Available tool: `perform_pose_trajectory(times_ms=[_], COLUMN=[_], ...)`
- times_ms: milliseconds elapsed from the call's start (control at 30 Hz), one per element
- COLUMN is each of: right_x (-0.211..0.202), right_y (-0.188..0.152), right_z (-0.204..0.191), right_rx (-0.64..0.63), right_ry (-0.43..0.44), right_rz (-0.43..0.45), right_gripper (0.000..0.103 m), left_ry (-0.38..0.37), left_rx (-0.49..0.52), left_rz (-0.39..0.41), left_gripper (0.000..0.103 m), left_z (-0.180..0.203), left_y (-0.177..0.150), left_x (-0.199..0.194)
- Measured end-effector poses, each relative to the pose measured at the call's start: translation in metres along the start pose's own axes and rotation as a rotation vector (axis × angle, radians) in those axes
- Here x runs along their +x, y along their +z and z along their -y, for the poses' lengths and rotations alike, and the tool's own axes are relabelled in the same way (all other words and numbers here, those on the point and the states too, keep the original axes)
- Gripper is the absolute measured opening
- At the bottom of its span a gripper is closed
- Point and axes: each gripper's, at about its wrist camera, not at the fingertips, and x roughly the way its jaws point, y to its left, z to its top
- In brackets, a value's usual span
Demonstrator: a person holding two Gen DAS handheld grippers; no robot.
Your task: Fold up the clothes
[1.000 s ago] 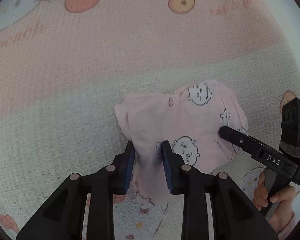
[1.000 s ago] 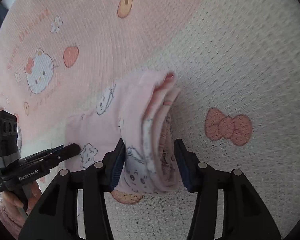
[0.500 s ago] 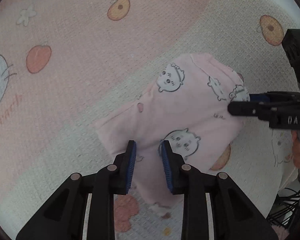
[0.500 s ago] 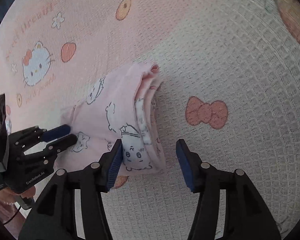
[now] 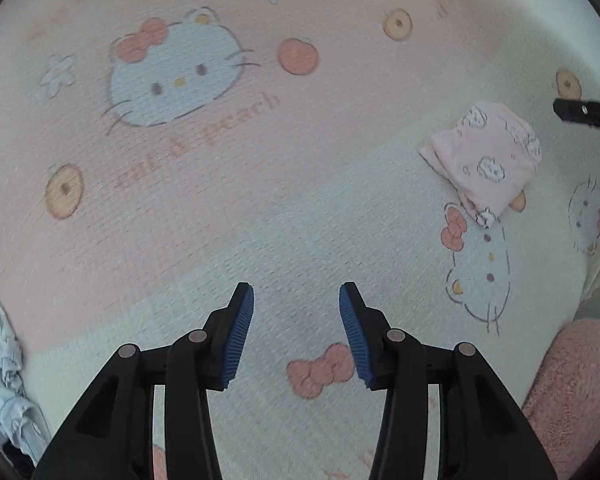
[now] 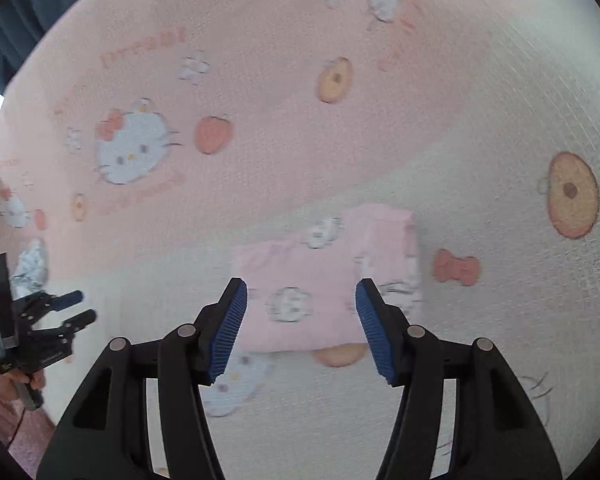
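While the folded pink garment [image 6: 324, 276] lies on the blanket [image 5: 260, 200], both tools hover clear. Left tool [image 5: 296, 332] and right tool [image 6: 300, 326] have just been opening; both gape empty.

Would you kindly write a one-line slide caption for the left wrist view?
Open left gripper above the cartoon-print blanket, folded pink garment lying apart at right.

A: Big waffle-weave blanket [image 5: 260, 208] fills the view, pink across the top, cream lower down.

B: Printed all over: a white cartoon cat face [image 5: 172, 80] with a red bow, a peach [image 5: 298, 56], a ring doughnut [image 5: 64, 190], small flowers.

A: Red bow print [image 5: 320, 370] low in the left view.

B: Fuzzy pink fabric [image 5: 572, 384] at the right edge, beside the cream part.
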Motion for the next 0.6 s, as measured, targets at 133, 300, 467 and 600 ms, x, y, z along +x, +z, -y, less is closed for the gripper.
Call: perform_pose_trajectory(times_ms=[133, 300, 467, 600], right_x=[-0.023, -0.026, -0.038, -0.070], right_y=[0.002, -0.015, -0.049, -0.085], right_z=[-0.112, -0.223, -0.283, -0.328], right_rx=[-0.108, -0.196, -0.161, -0.165], right_ry=[0.085, -0.052, -0.102, -0.017], right_rz=[0.053, 0.091, 0.096, 0.126], right_gripper=[0.096, 0.096, 0.096, 0.100], left_ry=[0.077, 0.176, 0.252, 0.339], left_rx=[-0.163, -0.350, -0.402, -0.364], left_rz=[0.093, 0.154, 0.165, 0.214], left_gripper=[0.055, 0.057, 0.059, 0.059], left_z=[-0.049, -0.095, -0.111, -0.107], left_y=[0.006, -0.007, -0.038, -0.075], left_x=[-0.041, -0.097, -0.160, -0.220])
